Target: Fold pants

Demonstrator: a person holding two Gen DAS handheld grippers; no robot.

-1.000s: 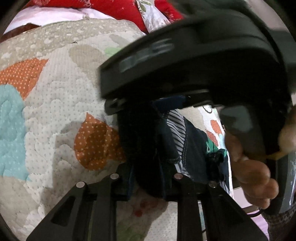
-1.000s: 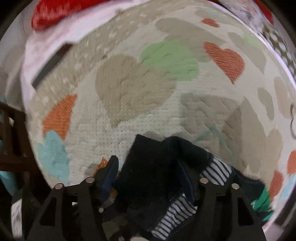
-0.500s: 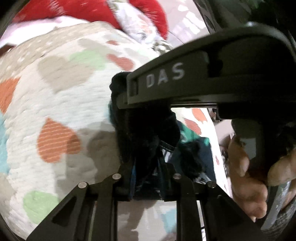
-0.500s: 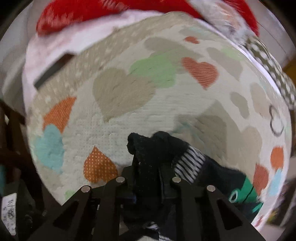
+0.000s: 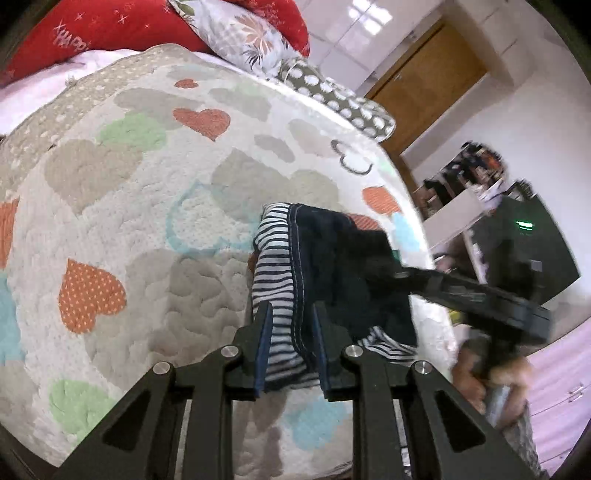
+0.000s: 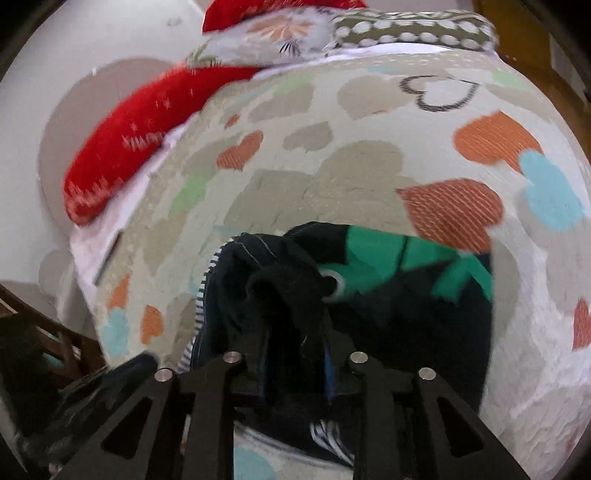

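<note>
Gripping the navy pants (image 5: 332,258) above the heart-patterned quilt (image 5: 147,221): left gripper (image 5: 290,317) and right gripper (image 6: 295,332), both clamped on fabric.

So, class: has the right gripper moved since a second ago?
Yes. In the left view the right gripper has swung from overhead down to the right, away across the quilt, gripping the pants.

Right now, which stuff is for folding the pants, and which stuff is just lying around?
For the job:
- pants, dark with striped lining
- left gripper, shut on the pants
- right gripper, shut on the pants
- quilt, which the pants lie on

Just lying about:
- red pillow
- floral pillow
- dotted pillow
- door
</note>
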